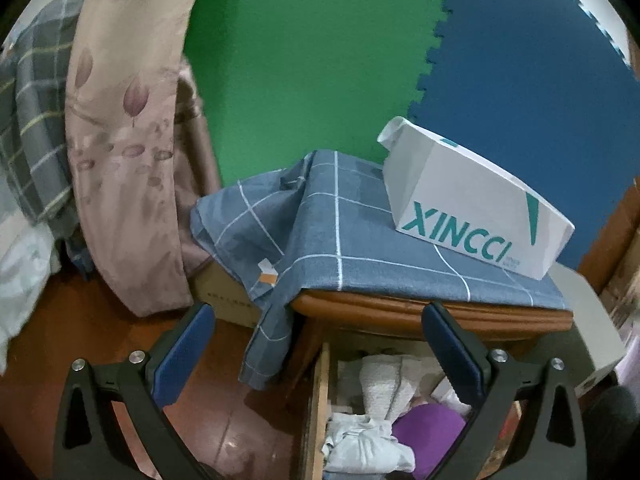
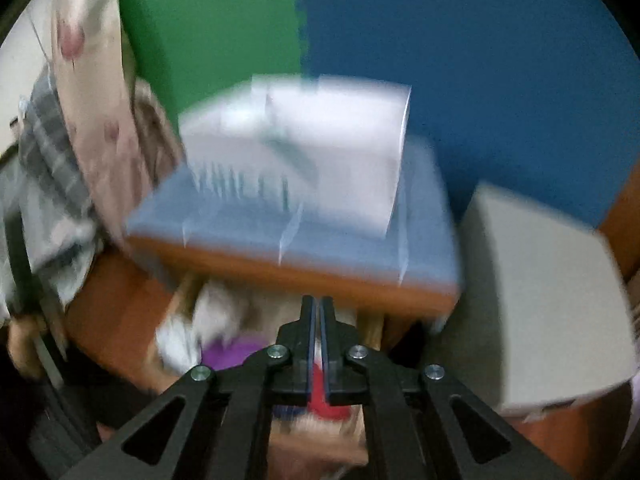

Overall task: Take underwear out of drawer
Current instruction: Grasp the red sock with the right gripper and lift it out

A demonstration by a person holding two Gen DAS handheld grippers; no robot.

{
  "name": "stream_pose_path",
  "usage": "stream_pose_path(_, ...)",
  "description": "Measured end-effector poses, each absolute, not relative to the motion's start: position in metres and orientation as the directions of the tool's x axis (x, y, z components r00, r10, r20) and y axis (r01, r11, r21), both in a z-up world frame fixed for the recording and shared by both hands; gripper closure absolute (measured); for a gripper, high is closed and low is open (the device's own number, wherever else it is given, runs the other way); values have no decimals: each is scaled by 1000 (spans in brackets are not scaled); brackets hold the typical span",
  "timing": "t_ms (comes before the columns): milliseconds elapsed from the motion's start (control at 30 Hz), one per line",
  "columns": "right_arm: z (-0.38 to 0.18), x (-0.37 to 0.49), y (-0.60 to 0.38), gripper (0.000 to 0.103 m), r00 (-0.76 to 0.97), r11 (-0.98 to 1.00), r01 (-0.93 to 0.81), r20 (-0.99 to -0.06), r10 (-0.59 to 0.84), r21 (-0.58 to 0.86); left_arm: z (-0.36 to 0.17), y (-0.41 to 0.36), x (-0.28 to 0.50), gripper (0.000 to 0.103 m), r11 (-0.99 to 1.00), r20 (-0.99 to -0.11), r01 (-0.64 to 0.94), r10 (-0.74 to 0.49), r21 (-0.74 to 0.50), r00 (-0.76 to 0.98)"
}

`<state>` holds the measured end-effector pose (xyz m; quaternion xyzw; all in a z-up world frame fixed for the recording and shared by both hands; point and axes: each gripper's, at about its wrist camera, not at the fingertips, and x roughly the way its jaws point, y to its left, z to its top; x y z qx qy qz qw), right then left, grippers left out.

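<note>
While the left tool (image 1: pixel 316 354) is standing wide open with nothing between its blue pads, the right tool (image 2: pixel 317 344) is showing its jaws pressed nearly together; a red patch (image 2: pixel 318 394) is sitting low between them, too blurred to say what it is. Folded white underwear (image 1: pixel 366 444) and a purple garment (image 1: pixel 430 438) are lying in the open drawer (image 1: pixel 320 400), beneath the checked blue cloth (image 1: pixel 340 236) that is carrying a white XINCCI box (image 1: pixel 472 208).
</note>
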<state>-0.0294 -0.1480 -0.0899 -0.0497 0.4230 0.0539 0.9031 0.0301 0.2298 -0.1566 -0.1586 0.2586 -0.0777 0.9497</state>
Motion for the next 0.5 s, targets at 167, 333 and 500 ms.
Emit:
stream_pose_path(167,-210,-10,-137,100,383,961,-254,-924,-9,-114,-159,227,33,1,930,-475,64,-243,-362,846)
stream_pose_path(333,-264,9,-128,76,292,927,-322,-952,-94,-191,-160,201,32,1,953,-492,153,-268,-262,828)
stream_pose_path(500,-270,12,-117,46,303,927,-347,-952,-33,-142,-166,188,37,1,945,-522,200,-312,-260,794)
